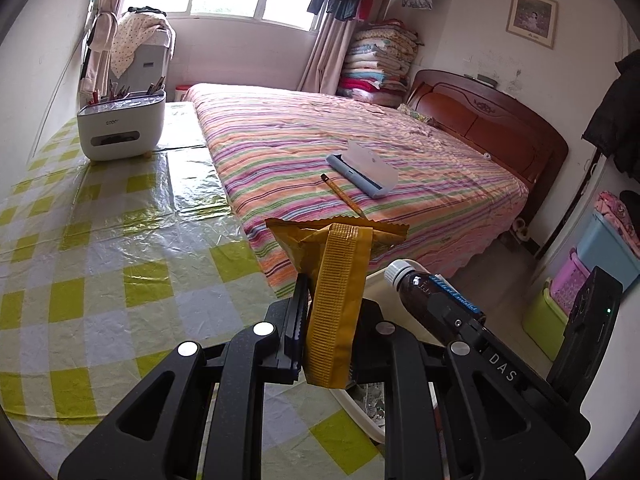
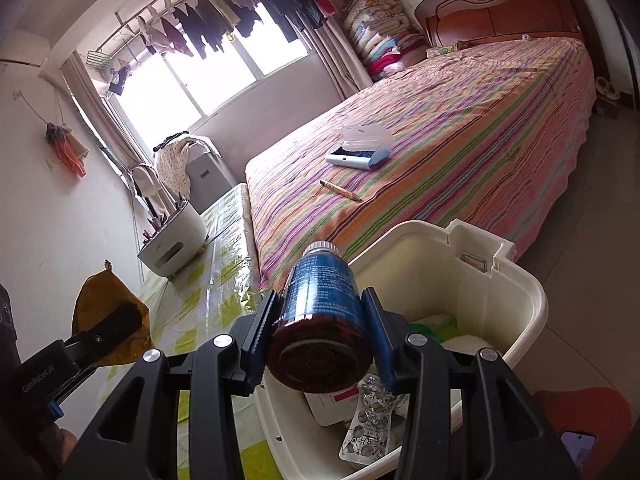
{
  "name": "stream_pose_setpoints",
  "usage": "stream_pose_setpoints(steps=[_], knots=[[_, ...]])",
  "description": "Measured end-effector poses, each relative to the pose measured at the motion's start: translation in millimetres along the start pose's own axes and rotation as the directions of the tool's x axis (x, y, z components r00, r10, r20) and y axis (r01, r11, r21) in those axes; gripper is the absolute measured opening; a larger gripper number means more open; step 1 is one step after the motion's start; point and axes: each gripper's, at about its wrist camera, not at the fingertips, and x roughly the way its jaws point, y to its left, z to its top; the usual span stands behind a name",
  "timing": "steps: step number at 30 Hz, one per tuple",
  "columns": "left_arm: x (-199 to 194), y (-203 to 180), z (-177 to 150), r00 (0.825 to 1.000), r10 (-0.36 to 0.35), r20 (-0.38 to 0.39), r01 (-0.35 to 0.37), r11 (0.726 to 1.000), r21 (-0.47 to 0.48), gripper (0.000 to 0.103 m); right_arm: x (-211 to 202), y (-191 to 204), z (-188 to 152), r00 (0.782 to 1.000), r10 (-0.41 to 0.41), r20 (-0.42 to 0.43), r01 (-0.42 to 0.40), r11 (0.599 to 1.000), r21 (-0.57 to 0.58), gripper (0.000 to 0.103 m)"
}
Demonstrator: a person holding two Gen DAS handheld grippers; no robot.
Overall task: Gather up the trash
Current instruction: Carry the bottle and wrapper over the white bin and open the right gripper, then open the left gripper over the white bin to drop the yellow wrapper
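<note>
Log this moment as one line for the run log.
left gripper: shut on yellow wrapper | right gripper: shut on brown bottle, above the white bin | bin: already holds trash | neither item dropped yet

1. The yellow wrapper [image 1: 334,300] is a crumpled, ribbed foil snack packet with a serrated top edge. It stands nearly upright, pinched between the fingers of the left hand-held gripper [image 1: 324,340], above the checkered surface [image 1: 100,240].
2. The brown bottle [image 2: 320,320] carries a blue label and a white cap. It lies tilted, cap pointing away, clamped between the fingers of the right hand-held gripper [image 2: 320,340], over the bin.
3. The cream bin [image 2: 516,320] is open-topped and holds a printed pouch [image 2: 368,424], a white-and-red carton [image 2: 332,404] and green scraps.
</note>
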Motion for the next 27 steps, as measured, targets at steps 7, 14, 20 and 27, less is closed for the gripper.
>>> stream_pose_setpoints(steps=[7, 14, 20, 27], knots=[[8.5, -6.5, -1.8, 0.999, -0.028, -0.021, 0.028, 0.999, 0.017, 0.016, -7.0, -14.9, 3.6, 0.999, -0.020, 0.032, 0.017, 0.997, 0.078, 0.055], [14.6, -16.1, -7.4, 0.998, -0.058, -0.040, 0.059, 0.998, 0.035, 0.016, -27.1, -30.9, 6.9, 0.992, -0.029, 0.122, 0.009, 0.987, 0.159, 0.055], [18.4, -22.5, -11.1, 0.996, -0.073, -0.056, 0.075, 0.996, 0.043, 0.016, -35.1, -35.9, 7.6, 0.987, -0.033, 0.157, 0.004, 0.984, 0.180, 0.055], [24.3, -31.9, -10.6, 0.992, -0.106, -0.067, 0.109, 0.993, 0.044, 0.016, -50.1, -40.1, 6.5, 0.975, -0.053, 0.217, 0.009, 0.980, 0.196, 0.055]])
